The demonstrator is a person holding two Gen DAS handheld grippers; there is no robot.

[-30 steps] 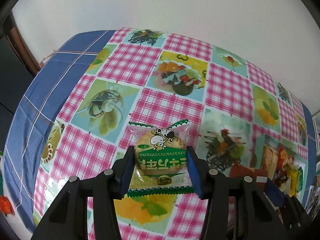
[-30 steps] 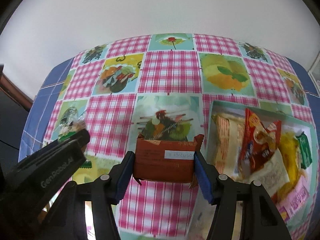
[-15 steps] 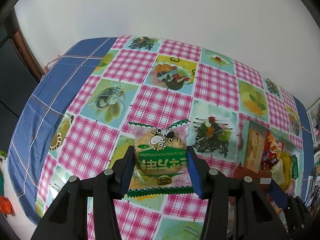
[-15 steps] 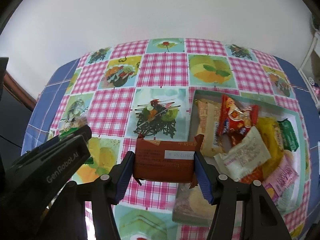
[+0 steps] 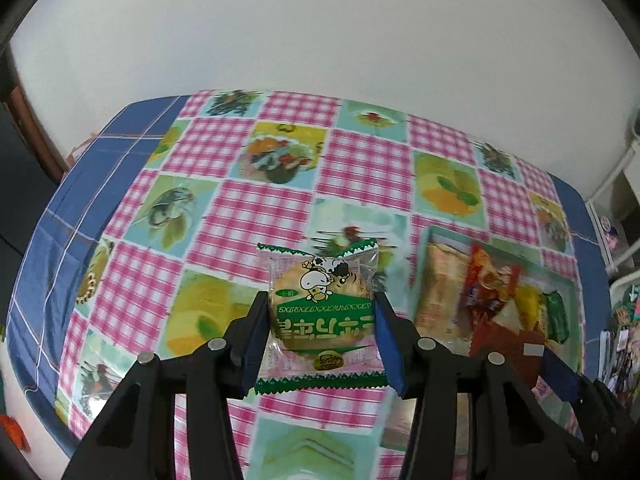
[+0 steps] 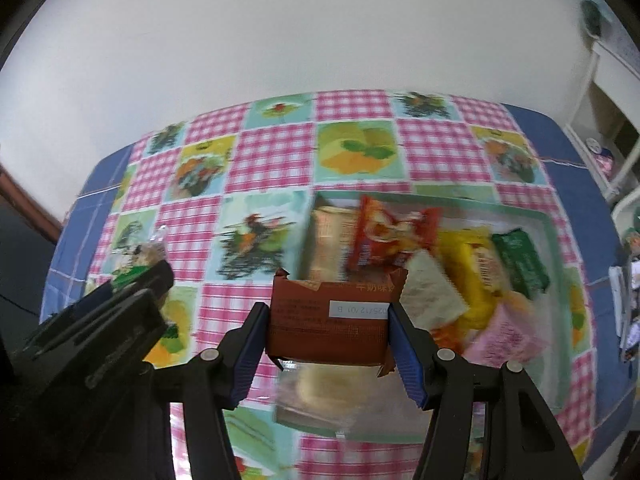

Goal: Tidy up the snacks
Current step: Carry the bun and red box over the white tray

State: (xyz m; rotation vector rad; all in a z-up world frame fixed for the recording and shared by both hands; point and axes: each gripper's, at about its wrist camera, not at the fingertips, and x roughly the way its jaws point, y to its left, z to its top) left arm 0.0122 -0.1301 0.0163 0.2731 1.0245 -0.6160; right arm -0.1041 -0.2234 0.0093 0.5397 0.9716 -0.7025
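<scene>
Green cracker packet (image 5: 320, 312) upside down, upright

My table (image 6: 276, 152) wears a pink-check cloth (image 5: 244, 216) with fruit panels. A pale green tray (image 6: 554, 240) of snacks (image 6: 472, 264) sits on its right side.

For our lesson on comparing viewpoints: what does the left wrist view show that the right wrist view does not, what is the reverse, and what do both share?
Only the left wrist view shows the cow-print face of the green cracker packet clamped in the left gripper.

Only the right wrist view shows the date label on the brown snack packet held by the right gripper, and a blurred clear packet lying beneath it.

Both show the checked tablecloth, the tray of mixed snacks and the white wall.
</scene>
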